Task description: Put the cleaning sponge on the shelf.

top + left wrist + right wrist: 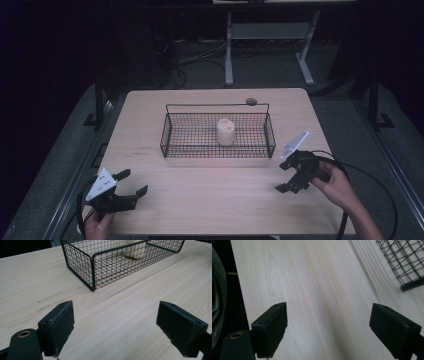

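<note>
Pale wood-grain table (210, 195), black wire-mesh basket (170, 135)

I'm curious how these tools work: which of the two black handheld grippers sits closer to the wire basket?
The right gripper: it hovers just off the black wire basket's near right corner. The left gripper sits farther back, near the table's front left corner.

**Around the Work: Tabletop and Dark Surroundings**

A pale wooden tabletop (210, 195) with rounded corners carries fine lengthwise grain and a few faint dark scuff marks (47, 298) near its left side. A small round dark object (251, 101) rests at the far edge. Beyond it, a light grey metal frame (229, 50) with two legs stands on the dark floor (260, 70), with tangled cables (175, 62) lying beside it. Dark rails (75, 175) flank the tabletop.
</note>
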`<action>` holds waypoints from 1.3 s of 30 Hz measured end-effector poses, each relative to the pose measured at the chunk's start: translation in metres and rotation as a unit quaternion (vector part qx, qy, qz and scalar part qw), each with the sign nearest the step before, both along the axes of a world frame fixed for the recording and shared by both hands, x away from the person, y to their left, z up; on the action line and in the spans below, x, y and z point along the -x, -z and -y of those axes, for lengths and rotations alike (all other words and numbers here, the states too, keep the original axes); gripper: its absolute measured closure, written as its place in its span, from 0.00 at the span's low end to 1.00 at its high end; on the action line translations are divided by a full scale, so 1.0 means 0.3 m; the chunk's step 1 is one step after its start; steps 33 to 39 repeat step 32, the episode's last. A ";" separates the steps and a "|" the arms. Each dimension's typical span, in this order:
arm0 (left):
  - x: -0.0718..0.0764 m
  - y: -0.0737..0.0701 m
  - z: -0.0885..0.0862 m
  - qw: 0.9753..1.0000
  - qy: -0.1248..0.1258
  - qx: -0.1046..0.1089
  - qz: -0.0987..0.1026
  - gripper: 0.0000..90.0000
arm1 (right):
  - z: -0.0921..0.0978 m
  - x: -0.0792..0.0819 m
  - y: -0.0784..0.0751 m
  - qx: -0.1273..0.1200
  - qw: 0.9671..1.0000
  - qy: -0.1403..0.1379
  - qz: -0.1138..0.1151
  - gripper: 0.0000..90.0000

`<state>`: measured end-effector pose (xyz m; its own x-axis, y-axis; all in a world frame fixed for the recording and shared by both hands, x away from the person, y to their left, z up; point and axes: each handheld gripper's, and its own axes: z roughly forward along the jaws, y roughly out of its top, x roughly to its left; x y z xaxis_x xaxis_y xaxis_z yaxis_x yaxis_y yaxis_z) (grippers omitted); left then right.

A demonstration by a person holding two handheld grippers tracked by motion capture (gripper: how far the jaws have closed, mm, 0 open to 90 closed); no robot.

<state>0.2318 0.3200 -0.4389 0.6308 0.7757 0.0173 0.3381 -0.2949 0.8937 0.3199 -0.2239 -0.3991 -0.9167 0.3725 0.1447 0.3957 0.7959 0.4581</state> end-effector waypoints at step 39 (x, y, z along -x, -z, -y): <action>-0.001 0.003 -0.003 1.000 0.000 -0.003 -0.002 0.16 | 0.114 0.135 0.102 0.003 0.999 0.041 0.003 0.16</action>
